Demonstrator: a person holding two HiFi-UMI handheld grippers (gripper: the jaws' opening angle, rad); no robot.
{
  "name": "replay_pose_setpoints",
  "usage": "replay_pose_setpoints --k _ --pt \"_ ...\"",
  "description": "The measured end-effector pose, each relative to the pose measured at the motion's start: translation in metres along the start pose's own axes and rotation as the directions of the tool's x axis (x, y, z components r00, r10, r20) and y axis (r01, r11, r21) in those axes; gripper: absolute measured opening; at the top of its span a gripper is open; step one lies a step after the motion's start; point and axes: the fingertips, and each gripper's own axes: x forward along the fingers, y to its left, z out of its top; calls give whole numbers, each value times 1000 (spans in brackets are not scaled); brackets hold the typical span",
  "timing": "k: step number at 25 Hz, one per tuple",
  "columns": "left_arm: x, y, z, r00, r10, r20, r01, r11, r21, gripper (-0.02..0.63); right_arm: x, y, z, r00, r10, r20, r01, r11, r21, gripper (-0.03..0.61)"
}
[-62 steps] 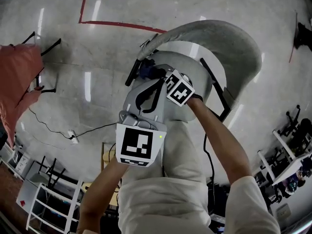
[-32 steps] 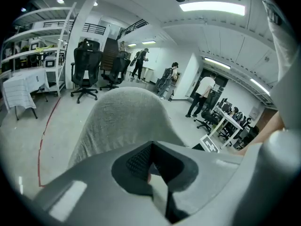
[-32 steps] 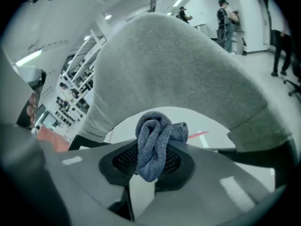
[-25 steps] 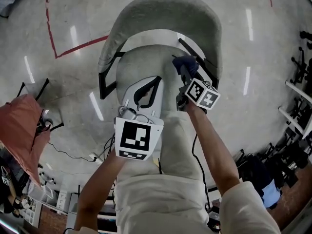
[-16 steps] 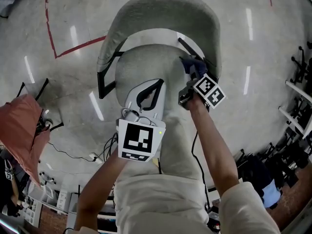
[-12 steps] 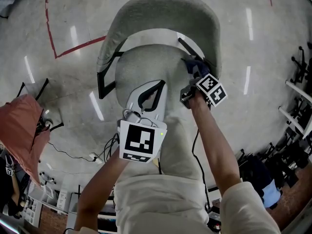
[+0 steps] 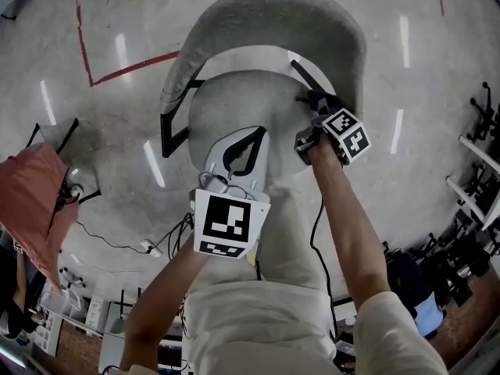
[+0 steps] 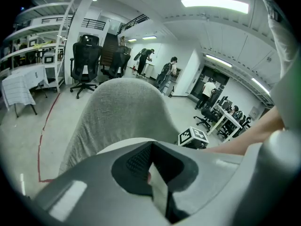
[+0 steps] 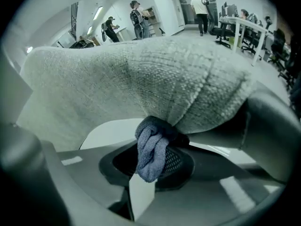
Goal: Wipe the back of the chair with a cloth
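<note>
On a glossy grey floor point(image 7: 109, 22) crossed by red tape point(image 7: 133, 69), with open room all round the grey fabric chair point(image 7: 273, 14), the right claw point(image 9: 155, 171) clamps a bunched blue-grey cloth point(image 9: 151, 149) against the backrest's point(image 9: 141, 79) lower edge, near its right end, while the left claw point(image 8: 151, 171), closed on nothing, hovers over the seat point(image 7: 234, 104).

Curved chair back point(image 7: 273, 18) blocks ahead; slim gap to the seat point(image 7: 242, 108) beneath it, black frame bars point(image 7: 173, 123) flanking it, open floor point(image 7: 117, 170) to its left.

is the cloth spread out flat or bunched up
Bunched: the cloth is a wadded roll clamped in the right gripper, against the chair back.
</note>
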Motion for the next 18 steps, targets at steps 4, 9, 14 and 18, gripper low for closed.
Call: replay_pose_setpoints --k 4,9,14,18 --pt "6 13 -6 999 16 -35 -17 999 -28 0 2 9 4 1000 13 18 -12 1000 -23 91" --pt "18 23 -19 997 19 -70 -24 998 -58 0 5 25 14 999 35 27 -33 996 -80 91" --pt "39 28 -41 991 13 -132 -21 998 -58 0 12 39 18 999 45 23 -42 991 -128 91" --pt "52 33 -55 985 4 -171 -13 999 -51 0 14 54 20 998 65 25 -60 986 -156 91"
